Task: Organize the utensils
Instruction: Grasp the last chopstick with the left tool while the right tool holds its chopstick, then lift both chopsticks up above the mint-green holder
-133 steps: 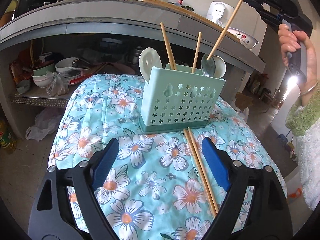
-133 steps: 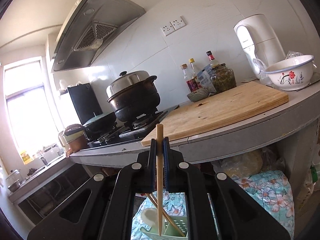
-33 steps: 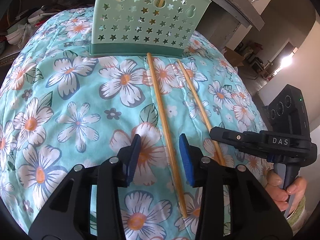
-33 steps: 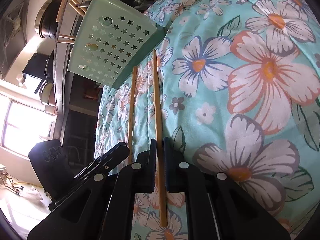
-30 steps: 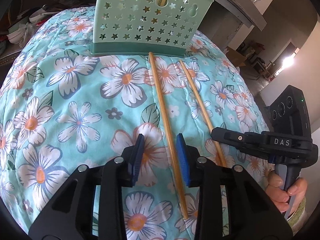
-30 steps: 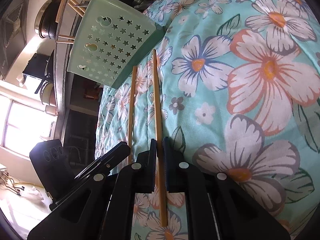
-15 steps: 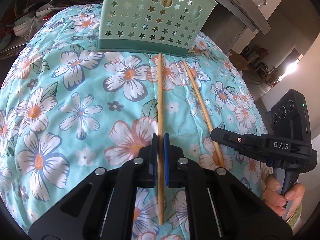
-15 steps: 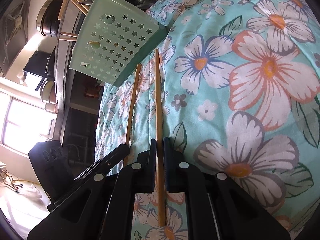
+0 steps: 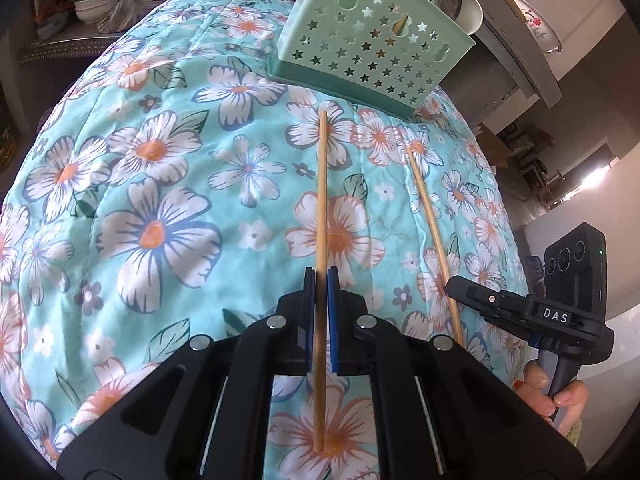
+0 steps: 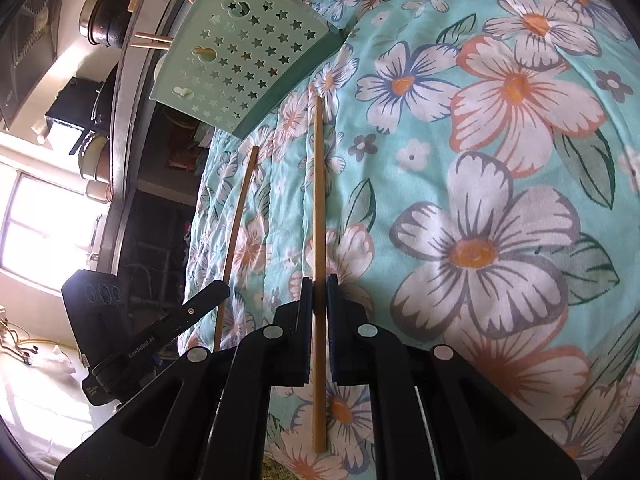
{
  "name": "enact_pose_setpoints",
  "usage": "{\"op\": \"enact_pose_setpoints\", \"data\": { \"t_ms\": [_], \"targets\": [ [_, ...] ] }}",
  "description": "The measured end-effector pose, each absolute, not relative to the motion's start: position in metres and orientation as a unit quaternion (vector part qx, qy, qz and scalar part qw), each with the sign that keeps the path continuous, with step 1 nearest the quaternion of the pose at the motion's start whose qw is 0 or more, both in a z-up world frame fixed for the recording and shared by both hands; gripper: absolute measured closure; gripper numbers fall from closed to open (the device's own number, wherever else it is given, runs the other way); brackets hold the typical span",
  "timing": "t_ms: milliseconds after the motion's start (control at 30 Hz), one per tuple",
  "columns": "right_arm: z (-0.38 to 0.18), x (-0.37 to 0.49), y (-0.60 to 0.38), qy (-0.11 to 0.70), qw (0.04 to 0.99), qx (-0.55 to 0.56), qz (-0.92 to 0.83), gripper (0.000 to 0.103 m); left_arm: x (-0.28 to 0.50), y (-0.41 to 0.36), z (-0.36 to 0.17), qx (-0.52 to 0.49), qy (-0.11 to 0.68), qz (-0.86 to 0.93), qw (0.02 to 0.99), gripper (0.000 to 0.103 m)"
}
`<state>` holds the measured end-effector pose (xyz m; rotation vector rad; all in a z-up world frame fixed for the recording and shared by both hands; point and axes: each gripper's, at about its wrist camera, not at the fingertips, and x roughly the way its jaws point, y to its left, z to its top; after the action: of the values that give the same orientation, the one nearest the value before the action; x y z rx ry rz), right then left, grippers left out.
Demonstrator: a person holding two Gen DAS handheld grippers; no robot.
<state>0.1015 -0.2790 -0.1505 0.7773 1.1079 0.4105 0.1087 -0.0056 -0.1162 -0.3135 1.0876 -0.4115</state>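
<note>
Chopsticks are the things in play: two bamboo sticks over a floral teal quilt (image 9: pixel 160 184), with more standing in the mint-green utensil caddy (image 9: pixel 372 44) at the upper centre of the left wrist frame.

In the left wrist view, the left claw (image 9: pixel 321 280) sits at lower centre, its blue pads pinched narrowly onto the near chopstick (image 9: pixel 321 200), which runs straight up the frame from the bottom toward the caddy's base and stops just short of it. The second chopstick (image 9: pixel 430 216) lies to the right of it, slanting from beside the caddy down to the right claw (image 9: pixel 456 290), seen at the right edge as a black handle marked DAS held by a hand (image 9: pixel 554 396).

In the right wrist view, the right claw (image 10: pixel 320 284) is likewise closed narrowly on its chopstick (image 10: pixel 318 192), whose far tip points at the lower edge of the caddy (image 10: pixel 240 52) in the upper left. The other stick (image 10: pixel 236 232) shows to the left, entering the left claw (image 10: pixel 218 290), a black body at lower left.

The caddy has star-shaped cut-outs, and chopstick ends and a white spoon (image 9: pixel 472 10) poke out of its top. A grey worktop (image 9: pixel 520 52) runs behind it toward the upper right.
</note>
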Motion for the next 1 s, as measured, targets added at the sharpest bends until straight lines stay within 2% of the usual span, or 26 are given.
{"op": "enact_pose_setpoints", "data": {
  "t_ms": [167,233,400,567,1000],
  "targets": [
    [-0.14,0.108,-0.274,0.518,0.769,0.328,0.182,0.093,0.112,-0.004,-0.118,-0.132,0.523,-0.191,0.82,0.091],
    [-0.134,0.114,-0.274,0.518,0.774,0.319,0.178,0.083,0.117,-0.003,-0.113,-0.123,0.52,-0.19,0.824,0.085],
    [-0.112,0.131,-0.268,0.506,0.796,0.285,0.174,0.073,0.132,-0.008,-0.099,-0.098,0.508,-0.199,0.832,0.078],
    [-0.104,0.153,-0.261,0.502,0.806,0.265,0.167,0.072,0.152,-0.026,-0.091,-0.066,0.503,-0.217,0.834,0.074],
    [-0.108,0.2,-0.247,0.507,0.824,0.218,0.13,0.072,0.21,-0.062,-0.112,-0.002,0.51,-0.229,0.829,0.074]
  ]
}}
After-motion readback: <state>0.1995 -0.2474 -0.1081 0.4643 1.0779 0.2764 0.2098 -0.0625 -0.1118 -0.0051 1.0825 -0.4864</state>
